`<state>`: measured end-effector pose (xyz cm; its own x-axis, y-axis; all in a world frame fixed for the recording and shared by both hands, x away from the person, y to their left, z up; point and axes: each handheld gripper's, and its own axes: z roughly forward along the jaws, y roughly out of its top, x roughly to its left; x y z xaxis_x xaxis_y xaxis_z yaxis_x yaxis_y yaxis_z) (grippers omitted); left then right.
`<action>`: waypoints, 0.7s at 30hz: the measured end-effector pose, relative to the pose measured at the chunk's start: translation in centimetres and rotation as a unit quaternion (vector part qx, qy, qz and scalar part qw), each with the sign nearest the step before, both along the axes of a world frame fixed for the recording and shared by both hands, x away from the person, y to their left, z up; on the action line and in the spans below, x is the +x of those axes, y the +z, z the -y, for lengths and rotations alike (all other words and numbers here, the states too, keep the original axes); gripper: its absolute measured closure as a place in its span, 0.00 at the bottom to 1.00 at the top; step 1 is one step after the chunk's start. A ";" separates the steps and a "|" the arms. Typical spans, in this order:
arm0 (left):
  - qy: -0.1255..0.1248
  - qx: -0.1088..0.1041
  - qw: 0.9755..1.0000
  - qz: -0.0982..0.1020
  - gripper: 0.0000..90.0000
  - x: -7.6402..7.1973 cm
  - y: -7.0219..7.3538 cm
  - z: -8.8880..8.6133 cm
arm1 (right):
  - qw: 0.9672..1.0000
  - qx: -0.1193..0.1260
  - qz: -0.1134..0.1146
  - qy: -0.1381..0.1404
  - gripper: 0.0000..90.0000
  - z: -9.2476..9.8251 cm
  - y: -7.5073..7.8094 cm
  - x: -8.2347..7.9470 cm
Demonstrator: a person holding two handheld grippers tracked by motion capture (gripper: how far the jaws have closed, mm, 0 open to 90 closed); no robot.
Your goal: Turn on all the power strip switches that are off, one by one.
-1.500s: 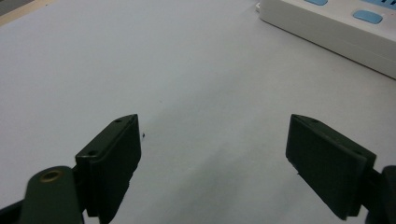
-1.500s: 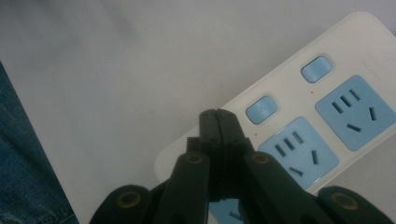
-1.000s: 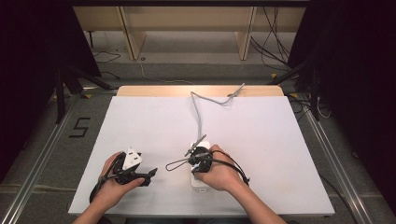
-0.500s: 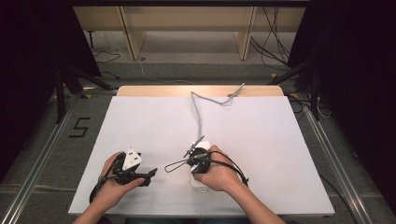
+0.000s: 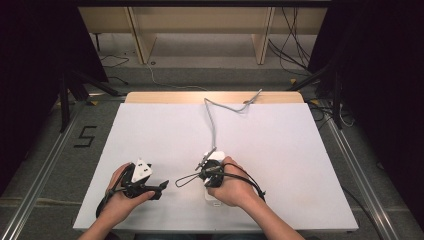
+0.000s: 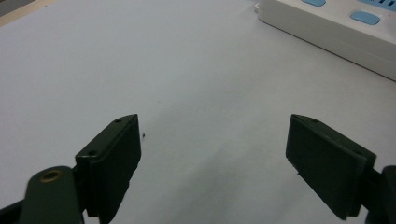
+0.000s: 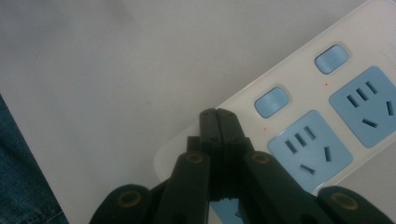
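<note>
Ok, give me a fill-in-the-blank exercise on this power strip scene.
1. The right gripper has its jaws ____ above the power strip.
2. The left gripper has its jaws ____.
3. The strip's sockets and switches are coloured ____.
4. The strip's grey cable runs toward the table's ____ edge.

Missing words: shut; open; blue; far

Table (image 5: 150,130) brightly, evenly lit from above; surroundings dark; soft shadows; close-up views slightly blurred.

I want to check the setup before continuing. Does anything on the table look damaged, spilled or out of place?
Nothing stands out. The white power strip lies flat and whole on the table, and its grey cord runs loosely to the far edge.
</note>
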<state>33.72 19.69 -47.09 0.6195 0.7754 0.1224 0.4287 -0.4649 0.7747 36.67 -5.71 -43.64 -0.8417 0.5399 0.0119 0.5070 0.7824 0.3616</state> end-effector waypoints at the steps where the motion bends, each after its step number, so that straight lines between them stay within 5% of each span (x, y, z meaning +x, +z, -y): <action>1: 0.001 -0.001 1.000 0.000 0.20 0.0 0.0 0.0 | 1.000 0.001 -0.001 -0.002 1.00 0.0 0.0 0.0; 10: 0.000 0.001 1.000 -0.003 0.20 0.2 -0.1 0.0 | 0.999 0.047 0.001 -0.015 1.00 1.2 0.1 0.3; 21: 0.001 0.002 1.000 -0.005 0.20 0.2 -0.1 0.0 | 0.997 0.065 0.016 -0.029 0.98 2.8 0.6 0.4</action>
<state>33.92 19.70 -47.23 0.6184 0.7768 0.1190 0.4376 -0.4662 0.7688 37.09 -8.46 -43.05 -0.8105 0.5828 0.0577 0.5358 0.6981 0.4748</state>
